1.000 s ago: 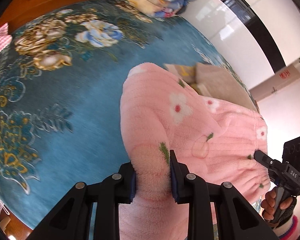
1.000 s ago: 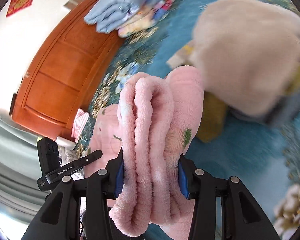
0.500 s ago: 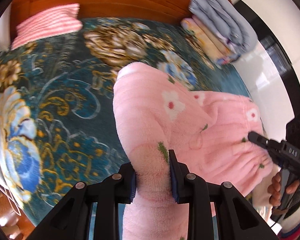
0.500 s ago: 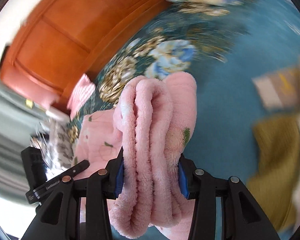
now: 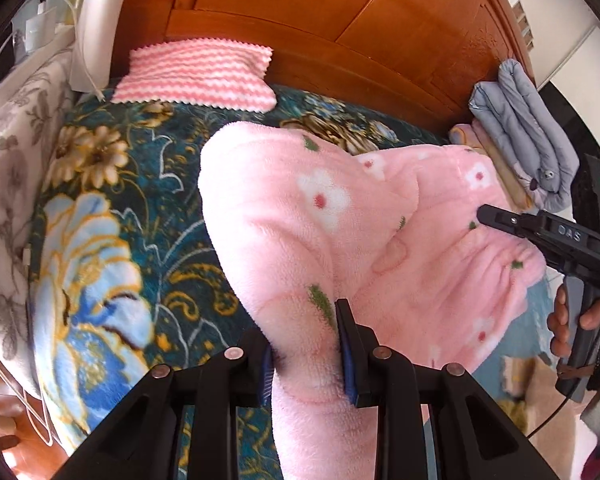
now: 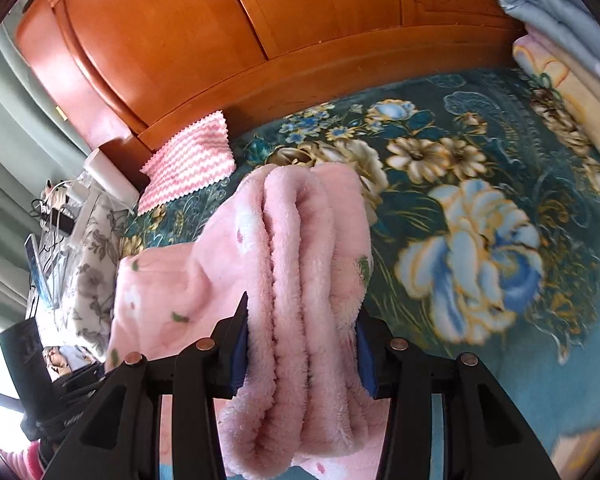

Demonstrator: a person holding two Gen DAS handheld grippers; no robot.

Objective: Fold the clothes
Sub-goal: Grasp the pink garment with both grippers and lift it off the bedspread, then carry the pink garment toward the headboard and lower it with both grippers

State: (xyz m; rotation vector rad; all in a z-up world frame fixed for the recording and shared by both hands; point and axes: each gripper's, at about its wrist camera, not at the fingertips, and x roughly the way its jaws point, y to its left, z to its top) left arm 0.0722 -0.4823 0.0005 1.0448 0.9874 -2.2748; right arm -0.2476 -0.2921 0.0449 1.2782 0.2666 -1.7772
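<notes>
A pink fleece garment (image 5: 340, 220) with white flowers hangs between both grippers above a blue floral bedspread (image 5: 100, 260). My left gripper (image 5: 306, 344) is shut on one bunched edge of it. My right gripper (image 6: 302, 344) is shut on a thick wad of several folded layers of the garment (image 6: 300, 260). The right gripper also shows in the left wrist view (image 5: 540, 232), at the garment's right side. The rest of the garment sags toward the lower left in the right wrist view.
An orange wooden headboard (image 6: 220, 40) runs along the far side of the bed. A pink-and-white striped cloth (image 5: 196, 76) lies against it. Folded blue and yellow bedding (image 5: 520, 128) is stacked at the right. A grey floral cloth and cables (image 6: 60, 220) sit at the left.
Both grippers have swung with the garment toward the headboard end of the bed. The beige and olive clothes seen earlier are out of view. Both grips stay shut.
</notes>
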